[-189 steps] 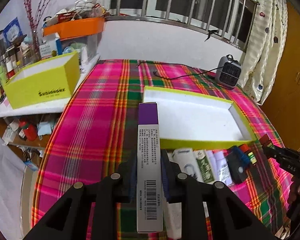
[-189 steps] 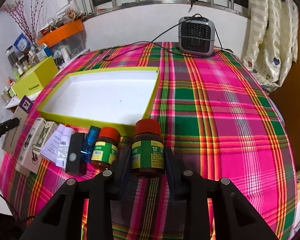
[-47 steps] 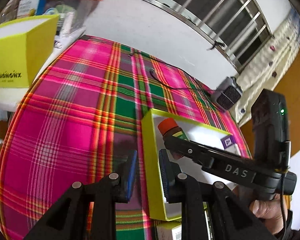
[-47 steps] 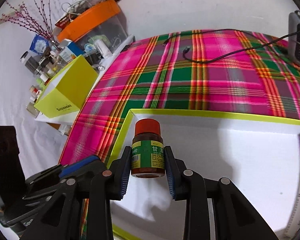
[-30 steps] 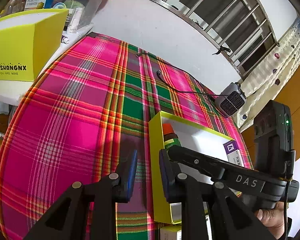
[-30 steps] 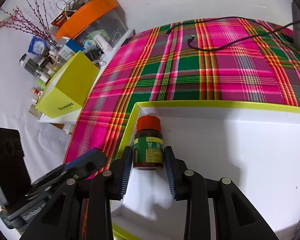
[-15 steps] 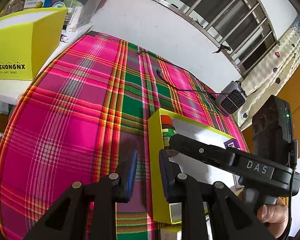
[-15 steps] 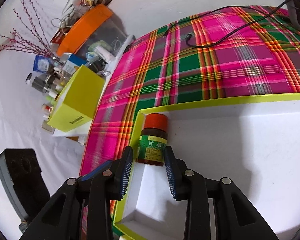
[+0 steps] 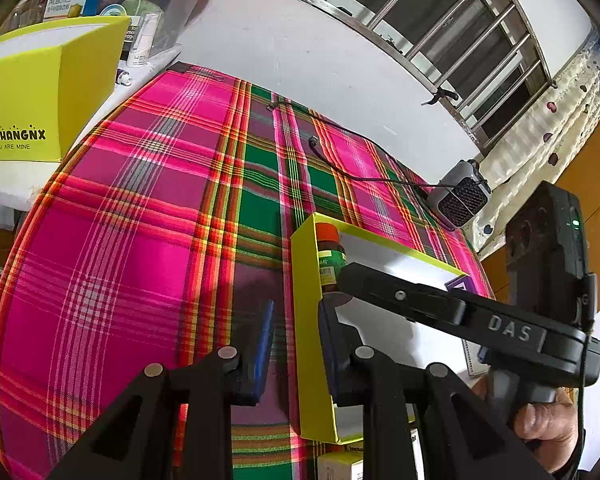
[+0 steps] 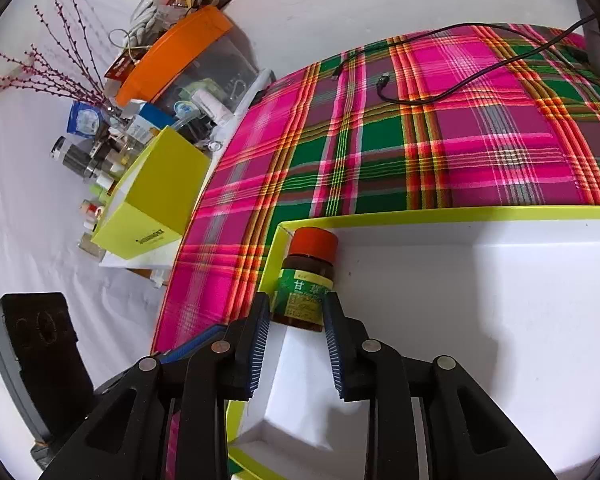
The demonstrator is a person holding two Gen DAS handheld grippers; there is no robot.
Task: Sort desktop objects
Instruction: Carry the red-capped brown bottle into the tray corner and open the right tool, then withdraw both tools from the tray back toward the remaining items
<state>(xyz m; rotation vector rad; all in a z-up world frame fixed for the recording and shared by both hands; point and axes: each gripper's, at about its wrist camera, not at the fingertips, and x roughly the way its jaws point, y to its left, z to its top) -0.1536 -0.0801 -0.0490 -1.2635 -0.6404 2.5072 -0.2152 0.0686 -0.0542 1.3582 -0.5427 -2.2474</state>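
A brown medicine bottle with a red cap and green label stands in the far left corner of the yellow-rimmed white box. My right gripper is open, its pads just apart from the bottle's sides. In the left wrist view the bottle shows behind the box wall, with the right gripper's finger in front of it. My left gripper is open and empty, straddling the box's left wall. A purple box lies in the tray's far right.
A plaid cloth covers the table. A yellow carton and an orange-lidded bin sit on a side shelf to the left. A small heater and black cable lie at the back. More boxes lie near the front edge.
My right gripper carried the bottle into the box's far left corner, set it down and opened off it. My left gripper let go of the purple box earlier and stays at the box's wall.
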